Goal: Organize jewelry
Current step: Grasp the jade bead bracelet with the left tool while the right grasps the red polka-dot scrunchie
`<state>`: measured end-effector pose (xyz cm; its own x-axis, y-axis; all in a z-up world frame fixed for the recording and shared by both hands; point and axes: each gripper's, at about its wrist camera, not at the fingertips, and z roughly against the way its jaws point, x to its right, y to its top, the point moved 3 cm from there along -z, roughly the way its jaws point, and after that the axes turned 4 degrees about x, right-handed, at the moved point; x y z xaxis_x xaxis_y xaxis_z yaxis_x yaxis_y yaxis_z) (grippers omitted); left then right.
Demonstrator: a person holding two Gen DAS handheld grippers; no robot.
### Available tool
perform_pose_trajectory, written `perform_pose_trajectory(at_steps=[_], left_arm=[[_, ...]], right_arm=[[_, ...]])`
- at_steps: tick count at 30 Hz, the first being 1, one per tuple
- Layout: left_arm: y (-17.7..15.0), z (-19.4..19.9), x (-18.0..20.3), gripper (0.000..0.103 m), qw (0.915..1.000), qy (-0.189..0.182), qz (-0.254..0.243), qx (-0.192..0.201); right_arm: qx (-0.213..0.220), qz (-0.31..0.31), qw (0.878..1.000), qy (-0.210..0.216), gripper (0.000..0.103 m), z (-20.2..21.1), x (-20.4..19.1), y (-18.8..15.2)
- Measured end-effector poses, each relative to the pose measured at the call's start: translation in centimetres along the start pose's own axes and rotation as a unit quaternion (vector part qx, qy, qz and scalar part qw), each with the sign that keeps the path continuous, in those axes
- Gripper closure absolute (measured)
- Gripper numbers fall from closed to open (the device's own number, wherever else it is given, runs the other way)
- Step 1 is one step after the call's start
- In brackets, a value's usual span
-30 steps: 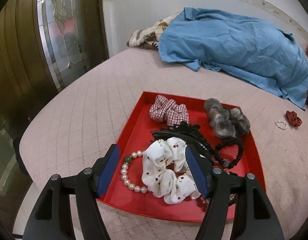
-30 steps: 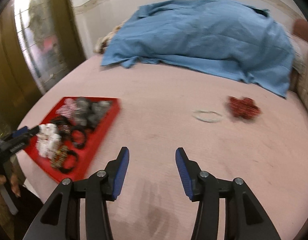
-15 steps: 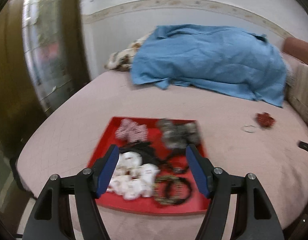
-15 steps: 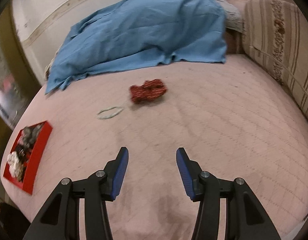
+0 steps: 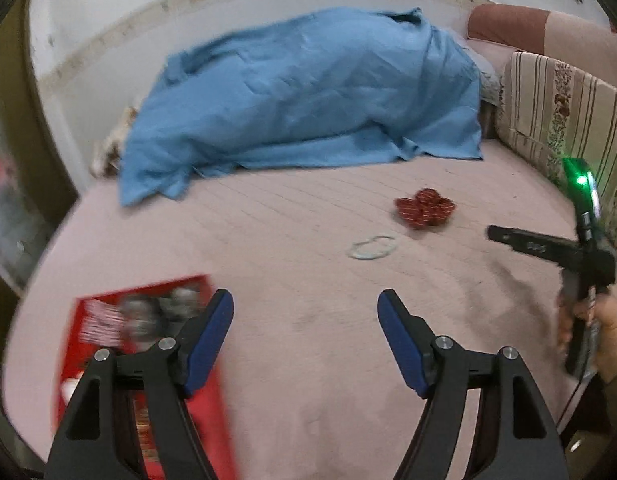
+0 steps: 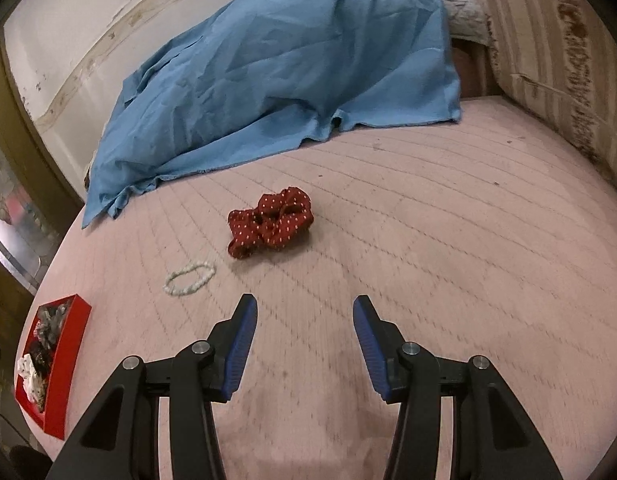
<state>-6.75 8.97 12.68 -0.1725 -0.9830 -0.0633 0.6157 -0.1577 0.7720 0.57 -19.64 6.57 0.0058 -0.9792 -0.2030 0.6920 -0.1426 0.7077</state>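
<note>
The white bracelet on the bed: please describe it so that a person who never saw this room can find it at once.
Start at the big blue sheet heaped at the far side of the pink bed. In front of it, on the bare cover, lies a red dotted scrunchie. The bracelet lies just beside it, toward the red tray: a thin ring of small pale beads, the only pale loose piece.

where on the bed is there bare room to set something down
Bare quilt lies between the red tray and the white bead bracelet, and widely right of the red dotted scrunchie toward the striped cushion. The tray is crowded; the blue cloth covers the back.
</note>
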Motion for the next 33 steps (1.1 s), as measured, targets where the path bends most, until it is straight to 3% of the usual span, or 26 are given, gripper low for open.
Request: perform_pose_trajectory(at_steps=[3, 5, 10, 20, 26, 32, 33], left_arm=[[0.6, -3.5, 1.6, 0.030, 0.9991, -0.022, 0.019, -0.031], [1.2, -5.8, 2.4, 0.039, 0.9986, -0.023, 0.023, -0.042], [2.2, -11.9, 3.9, 0.051, 0.9957, -0.021, 0.040, -0.082], [2.3, -20.9, 5.0, 0.051, 0.9904, -0.011, 0.042, -0.132], [2.5, -22.8, 5.9, 0.051, 0.9927, -0.002, 0.015, -0.120], [2.4, -23.2, 6.5, 0.046, 0.9943, 0.006, 0.020, -0.105], [2.4, -23.2, 6.6, 0.045, 0.9943, 0.011, 0.018, -0.105]], right_arm=[[-0.011, 0.007, 1.000, 0.012, 0.049, -2.2, 0.2, 0.7], [-0.017, 0.004, 1.000, 0.018, 0.049, -3.5, 0.5, 1.0], [-0.019, -0.025, 0.998, 0.052, 0.049, -6.0, 0.9, 2.4], [-0.020, -0.061, 0.995, 0.073, 0.049, -10.4, 2.1, 4.8], [-0.023, -0.049, 0.996, 0.076, 0.049, -12.2, 1.7, 5.2], [-0.025, -0.039, 0.996, 0.073, 0.049, -12.8, 1.3, 5.3], [-0.025, -0.036, 0.997, 0.071, 0.055, -12.9, 1.1, 5.3]])
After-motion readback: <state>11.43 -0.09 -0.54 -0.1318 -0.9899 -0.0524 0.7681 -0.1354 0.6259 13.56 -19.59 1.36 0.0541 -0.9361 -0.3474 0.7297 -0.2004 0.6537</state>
